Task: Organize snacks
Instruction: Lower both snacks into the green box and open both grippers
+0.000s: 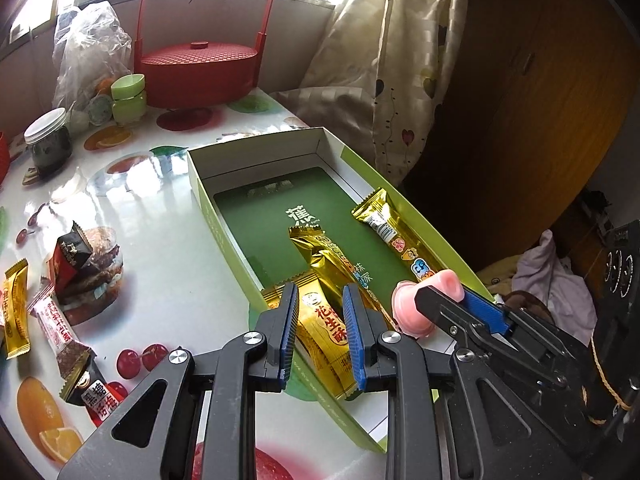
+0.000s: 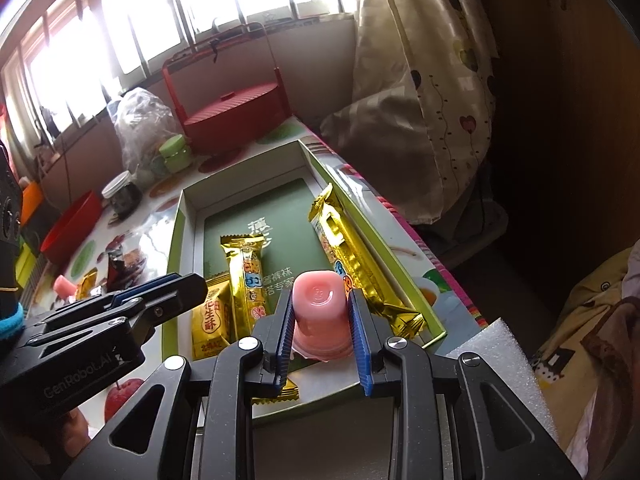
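An open green box (image 1: 200, 184) (image 2: 176, 232) lies on the fruit-print table. Two long gold snack bars (image 1: 336, 264) (image 1: 396, 236) rest inside it. My left gripper (image 1: 320, 288) (image 2: 192, 284) is shut on a short gold peanut packet (image 1: 324, 332) (image 2: 208, 320), which lies low along the box's left wall. My right gripper (image 2: 320, 296) (image 1: 444, 292) is shut on a pink jelly cup (image 2: 318, 300) (image 1: 408, 308), base up, over the near end of the box. Loose snacks lie left of the box: a gold packet (image 1: 16, 312), a dark packet (image 1: 70, 256) and a pink-white one (image 1: 52, 316).
A red lidded basket (image 1: 200, 72) with a tall handle, a green jar (image 1: 128, 98), a dark jar (image 1: 48, 140) and a plastic bag (image 1: 88, 52) crowd the far end. A red bowl (image 2: 72, 228) stands at the left. Curtain (image 1: 400, 60) hangs off the table's right edge; white foam (image 2: 500, 356) lies near right.
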The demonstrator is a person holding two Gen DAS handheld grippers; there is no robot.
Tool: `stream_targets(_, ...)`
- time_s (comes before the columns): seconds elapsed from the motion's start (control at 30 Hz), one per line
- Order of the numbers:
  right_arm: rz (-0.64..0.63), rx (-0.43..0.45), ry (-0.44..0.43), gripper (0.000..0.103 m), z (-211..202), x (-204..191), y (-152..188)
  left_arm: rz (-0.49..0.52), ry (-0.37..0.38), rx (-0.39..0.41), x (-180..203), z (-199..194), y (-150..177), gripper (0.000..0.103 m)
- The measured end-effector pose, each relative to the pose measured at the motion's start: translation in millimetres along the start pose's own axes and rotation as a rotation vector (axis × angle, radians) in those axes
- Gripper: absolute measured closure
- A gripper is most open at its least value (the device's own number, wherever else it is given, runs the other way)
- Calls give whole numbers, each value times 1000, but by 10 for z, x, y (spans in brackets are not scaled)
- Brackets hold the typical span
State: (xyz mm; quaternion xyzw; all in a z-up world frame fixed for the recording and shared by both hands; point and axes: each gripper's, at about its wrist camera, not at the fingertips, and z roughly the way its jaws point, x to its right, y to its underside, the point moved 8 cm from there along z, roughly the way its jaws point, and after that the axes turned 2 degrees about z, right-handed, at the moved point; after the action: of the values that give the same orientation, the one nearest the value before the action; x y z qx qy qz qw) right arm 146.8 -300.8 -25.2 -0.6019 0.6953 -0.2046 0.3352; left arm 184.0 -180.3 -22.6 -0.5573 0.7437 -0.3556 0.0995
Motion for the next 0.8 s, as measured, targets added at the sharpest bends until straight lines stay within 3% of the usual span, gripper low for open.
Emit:
stream_targets(0.23,-8,-6,3,77,1,5,11,15,-4,2,45,-18,3,79)
stream_targets(0.8,-23,18,18,62,-145,-128,10,0,-24,58,-67,-369,-28,78)
